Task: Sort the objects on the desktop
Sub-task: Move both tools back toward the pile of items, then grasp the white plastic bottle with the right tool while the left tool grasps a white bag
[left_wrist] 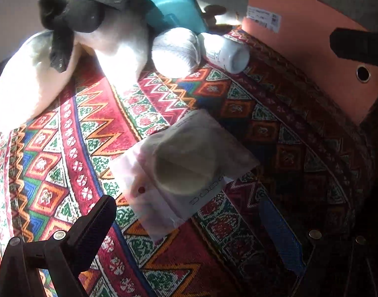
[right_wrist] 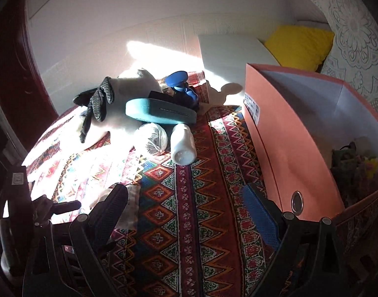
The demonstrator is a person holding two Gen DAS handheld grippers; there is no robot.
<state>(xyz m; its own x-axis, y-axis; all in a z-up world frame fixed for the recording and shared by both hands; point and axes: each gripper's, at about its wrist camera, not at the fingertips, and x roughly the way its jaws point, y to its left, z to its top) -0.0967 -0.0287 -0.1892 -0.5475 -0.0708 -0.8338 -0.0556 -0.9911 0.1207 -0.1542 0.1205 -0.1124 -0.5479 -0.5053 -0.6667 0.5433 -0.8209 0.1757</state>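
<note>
A clear zip bag (left_wrist: pixel 182 170) with a round beige thing inside lies flat on the patterned cloth (left_wrist: pixel 94 136), just ahead of my left gripper (left_wrist: pixel 194 227), which is open and above it. Further back lie a white bottle (left_wrist: pixel 227 53) on its side, a white wrapped ball (left_wrist: pixel 175 52), a teal case (left_wrist: pixel 174 7) and a white plush toy (left_wrist: pixel 119 42) with black ears. My right gripper (right_wrist: pixel 189 212) is open over bare cloth (right_wrist: pixel 189 198), next to the pink box (right_wrist: pixel 295 133). The white bottle (right_wrist: pixel 182 144), wrapped ball (right_wrist: pixel 153 137), teal case (right_wrist: pixel 161 111) and a blue object (right_wrist: pixel 180 86) sit ahead.
The pink box (left_wrist: pixel 308 49) stands open at the right with several small items (right_wrist: pixel 355 165) inside. The other gripper's finger (left_wrist: pixel 357 45) reaches in at the upper right. A white wall (right_wrist: pixel 139 19) backs the table; a yellow cushion (right_wrist: pixel 300 45) lies beyond the box.
</note>
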